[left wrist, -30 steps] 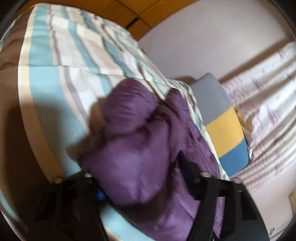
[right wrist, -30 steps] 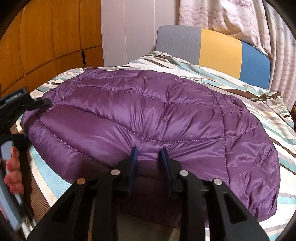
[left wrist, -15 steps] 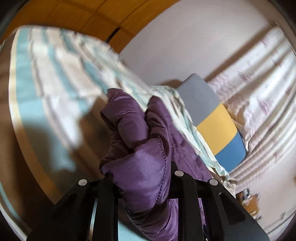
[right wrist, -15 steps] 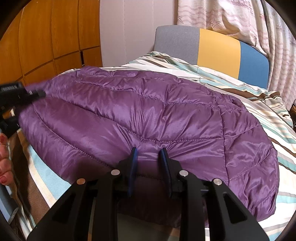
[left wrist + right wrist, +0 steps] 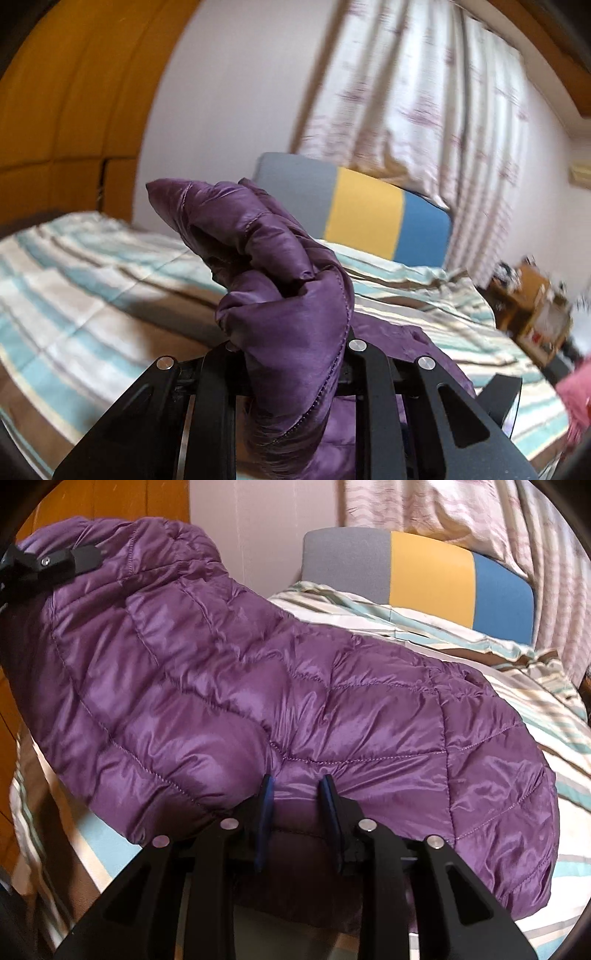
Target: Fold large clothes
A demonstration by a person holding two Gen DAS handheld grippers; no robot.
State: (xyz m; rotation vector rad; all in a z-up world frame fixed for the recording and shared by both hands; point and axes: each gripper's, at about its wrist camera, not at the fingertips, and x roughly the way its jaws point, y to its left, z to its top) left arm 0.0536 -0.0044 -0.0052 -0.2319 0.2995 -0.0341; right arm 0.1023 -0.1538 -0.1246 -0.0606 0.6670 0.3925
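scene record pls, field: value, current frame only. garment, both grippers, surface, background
garment: purple quilted jacket, one end raised off the bed, the rest lying on it
left gripper: shut on a bunched fold of the jacket, held up high
right gripper: shut on the jacket's near edge, low
surface: bed with striped cover
background: grey, yellow and blue headboard; patterned curtain; wooden wall panels
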